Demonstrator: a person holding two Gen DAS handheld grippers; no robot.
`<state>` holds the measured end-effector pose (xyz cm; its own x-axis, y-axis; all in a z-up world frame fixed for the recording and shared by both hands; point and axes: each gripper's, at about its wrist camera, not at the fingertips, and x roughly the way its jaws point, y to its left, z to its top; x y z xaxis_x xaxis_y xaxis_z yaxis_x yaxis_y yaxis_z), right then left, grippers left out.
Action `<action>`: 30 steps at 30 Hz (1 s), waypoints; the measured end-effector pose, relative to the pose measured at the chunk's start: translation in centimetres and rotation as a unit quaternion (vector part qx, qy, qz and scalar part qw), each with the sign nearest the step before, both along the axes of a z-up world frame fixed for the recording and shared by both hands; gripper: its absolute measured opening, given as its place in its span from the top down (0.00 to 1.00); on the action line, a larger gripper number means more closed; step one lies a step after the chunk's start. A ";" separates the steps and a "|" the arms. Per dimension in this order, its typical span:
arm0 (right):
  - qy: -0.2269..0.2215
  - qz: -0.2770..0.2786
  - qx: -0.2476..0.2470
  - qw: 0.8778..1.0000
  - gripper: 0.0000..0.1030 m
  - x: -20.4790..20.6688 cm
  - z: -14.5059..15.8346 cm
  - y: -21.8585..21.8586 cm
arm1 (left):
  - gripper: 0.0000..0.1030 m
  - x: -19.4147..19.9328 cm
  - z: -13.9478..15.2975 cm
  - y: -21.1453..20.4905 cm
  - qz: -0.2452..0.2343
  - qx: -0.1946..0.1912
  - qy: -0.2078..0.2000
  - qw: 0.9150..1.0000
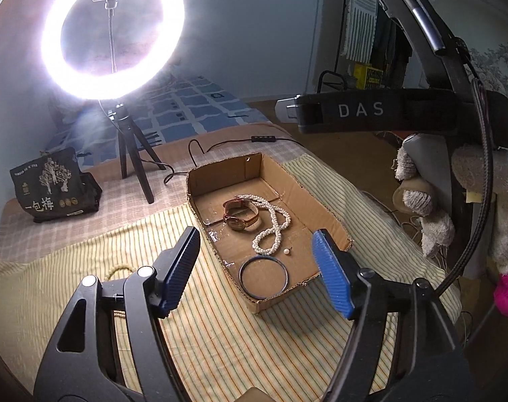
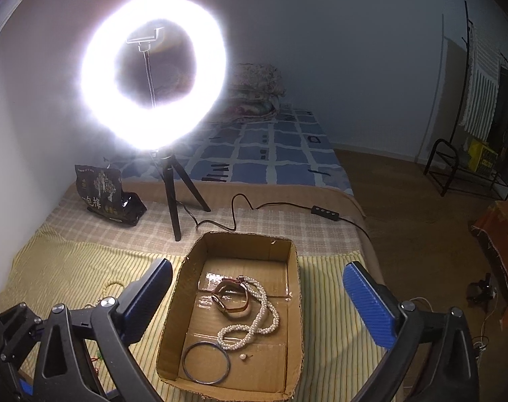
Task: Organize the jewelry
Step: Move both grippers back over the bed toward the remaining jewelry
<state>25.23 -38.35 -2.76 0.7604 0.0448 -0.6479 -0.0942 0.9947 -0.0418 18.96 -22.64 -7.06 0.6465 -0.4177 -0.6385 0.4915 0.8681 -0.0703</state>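
An open cardboard box [image 1: 220, 171] [image 2: 247, 244] lies on a striped yellow cloth [image 1: 237, 335]. In it are a brown-strapped watch [image 1: 240, 216] [image 2: 230, 298], a white pearl necklace [image 1: 274, 227] [image 2: 254, 328], a metal bangle [image 1: 263, 276] [image 2: 206, 361] and a small pearl stud [image 1: 286, 251] [image 2: 243, 356]. My left gripper [image 1: 255, 234] hovers open above the box's near end with nothing between its blue pads. My right gripper [image 2: 260, 264] is open wide above the box, also empty. A yellowish bead string [image 1: 119, 269] [image 2: 109, 288] lies on the cloth left of the box.
A lit ring light [image 1: 113, 33] [image 2: 153, 73] on a tripod stands behind the box, its cable [image 2: 240, 207] trailing right. A black snack bag [image 1: 52, 184] sits at back left. A gloved hand [image 1: 421, 201] holds the other device [image 1: 361, 110] at right. The bed edge drops off right.
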 end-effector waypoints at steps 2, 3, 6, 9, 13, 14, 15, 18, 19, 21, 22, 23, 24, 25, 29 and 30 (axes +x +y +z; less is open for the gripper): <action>0.001 -0.002 -0.003 1.000 0.00 -0.3 0.2 0.2 | 0.30 -0.3 0.2 0.3 0.001 0.002 -0.002 1.000; 0.001 -0.002 -0.004 1.000 0.00 -0.5 0.3 0.2 | 0.30 -0.5 0.4 0.4 0.001 0.002 -0.003 1.000; 0.000 -0.003 -0.010 1.000 0.00 -0.9 0.6 0.4 | 0.30 -0.8 0.7 0.8 0.002 0.001 -0.004 1.000; -0.001 -0.005 -0.016 1.000 0.00 -1.4 0.9 0.7 | 0.22 -1.2 1.1 1.3 0.005 -0.001 -0.007 1.000; -0.004 -0.005 -0.024 1.000 0.00 -2.1 1.4 1.3 | 0.20 -1.6 1.6 2.3 0.011 -0.005 -0.011 1.000; -0.006 -0.005 -0.028 1.000 0.00 -2.4 1.5 1.5 | 0.20 -1.6 1.7 2.6 0.013 -0.004 -0.011 1.000; -0.008 -0.004 -0.031 0.999 0.00 -2.6 1.6 1.7 | 0.20 -1.7 1.7 2.7 0.013 -0.004 -0.011 1.000; -0.012 -0.002 -0.038 0.999 0.00 -3.3 1.9 2.2 | 0.19 -2.0 2.0 3.6 0.017 -0.001 -0.014 1.000; -0.013 -0.001 -0.039 0.999 0.00 -3.4 1.9 2.3 | 0.19 -2.1 2.0 3.8 0.018 0.000 -0.015 1.000; -0.013 0.000 -0.038 0.999 0.00 -3.8 2.1 2.5 | 0.19 -2.1 2.1 4.4 0.022 0.000 -0.016 1.000; -0.014 0.001 -0.034 0.999 0.00 -3.9 2.1 2.6 | 0.19 -2.2 2.2 4.8 0.024 0.000 -0.017 1.000; -0.015 0.002 -0.030 0.999 0.00 -4.2 2.2 2.7 | 0.19 -2.2 2.2 5.2 0.027 0.001 -0.018 0.999; -0.016 0.002 -0.028 0.999 0.00 -4.3 2.3 2.8 | 0.19 -2.2 2.2 5.5 0.030 0.001 -0.018 0.999; -0.016 0.003 -0.026 1.000 0.00 -4.5 2.3 2.9 | 0.19 -2.2 2.2 5.8 0.032 0.002 -0.018 0.999; -0.014 0.010 -0.021 1.000 0.00 -5.2 2.1 3.3 | 0.19 -2.1 1.9 7.6 0.043 0.005 -0.014 0.999; -0.012 0.014 -0.020 1.000 0.00 -5.4 1.9 3.5 | 0.19 -2.0 1.8 8.1 0.047 0.006 -0.014 0.999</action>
<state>19.83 -34.88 -0.85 0.7751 0.0405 -0.6305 -0.1200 0.9892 -0.0840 16.92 -14.53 -5.24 0.6997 -0.3474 -0.6243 0.4103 0.9108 -0.0470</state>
